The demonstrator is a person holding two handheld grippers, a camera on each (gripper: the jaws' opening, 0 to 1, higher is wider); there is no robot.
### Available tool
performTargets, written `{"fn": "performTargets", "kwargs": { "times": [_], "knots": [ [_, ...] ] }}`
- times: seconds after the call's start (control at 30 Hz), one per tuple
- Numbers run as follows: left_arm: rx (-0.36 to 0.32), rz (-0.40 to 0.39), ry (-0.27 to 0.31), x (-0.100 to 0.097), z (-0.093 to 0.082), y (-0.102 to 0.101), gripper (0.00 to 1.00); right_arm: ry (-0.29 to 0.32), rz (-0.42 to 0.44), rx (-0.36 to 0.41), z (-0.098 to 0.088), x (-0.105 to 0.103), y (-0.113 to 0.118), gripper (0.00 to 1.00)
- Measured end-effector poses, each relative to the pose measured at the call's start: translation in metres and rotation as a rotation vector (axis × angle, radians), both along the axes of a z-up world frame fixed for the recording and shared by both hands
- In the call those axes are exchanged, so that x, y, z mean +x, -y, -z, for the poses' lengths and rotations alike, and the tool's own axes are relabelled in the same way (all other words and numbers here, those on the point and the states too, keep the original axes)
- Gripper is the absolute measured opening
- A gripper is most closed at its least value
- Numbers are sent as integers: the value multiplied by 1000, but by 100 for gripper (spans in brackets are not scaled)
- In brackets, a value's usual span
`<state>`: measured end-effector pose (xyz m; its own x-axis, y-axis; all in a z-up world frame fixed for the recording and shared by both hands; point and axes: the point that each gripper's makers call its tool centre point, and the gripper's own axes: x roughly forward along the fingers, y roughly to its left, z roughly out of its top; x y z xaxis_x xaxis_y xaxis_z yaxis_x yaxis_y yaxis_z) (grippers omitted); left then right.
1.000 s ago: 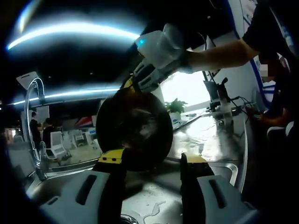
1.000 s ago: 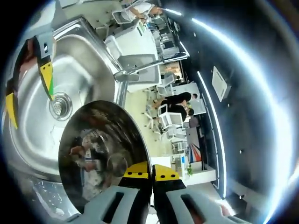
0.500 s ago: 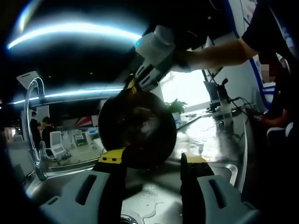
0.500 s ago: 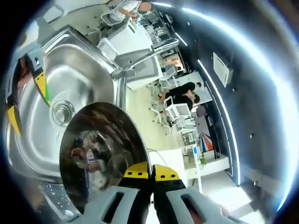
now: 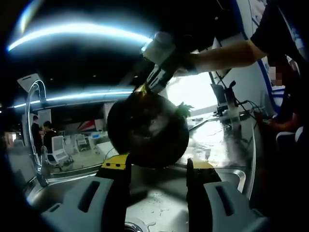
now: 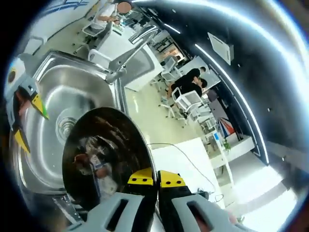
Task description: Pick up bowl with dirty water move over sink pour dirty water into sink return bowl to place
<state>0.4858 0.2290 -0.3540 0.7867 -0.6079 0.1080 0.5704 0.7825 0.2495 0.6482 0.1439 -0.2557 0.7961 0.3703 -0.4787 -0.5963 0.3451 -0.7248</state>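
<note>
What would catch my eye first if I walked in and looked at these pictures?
Most likely the shiny metal bowl, pinched at its rim by the right gripper and held tipped over the steel sink. In the left gripper view the same bowl hangs dark in mid-air, above the open left gripper. The curved tap stands at the sink's edge.

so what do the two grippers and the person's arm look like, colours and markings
The left gripper has light grey fingers with dark slots, ending in yellow pads edged in black. The right gripper has the same grey fingers and yellow, black-trimmed pads; seen from the left gripper view, its body is white-grey with a small blue light. The person's arm is bare below a dark short sleeve.
</note>
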Motion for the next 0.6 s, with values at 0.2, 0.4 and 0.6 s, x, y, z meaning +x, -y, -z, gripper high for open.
{"fn": "performTargets", "kwargs": {
  "times": [0.2, 0.4, 0.6],
  "knots": [
    [-17, -4, -5, 1, -2, -2, 40, -55, 21, 14, 2, -2, 9, 0],
    [-4, -2, -16, 1, 1, 0, 40, -85, 13, 47, 2, -8, 14, 0],
    [-24, -11, -8, 1, -2, -4, 40, -101, 49, 52, -1, -12, 30, 0]
  ]
}}
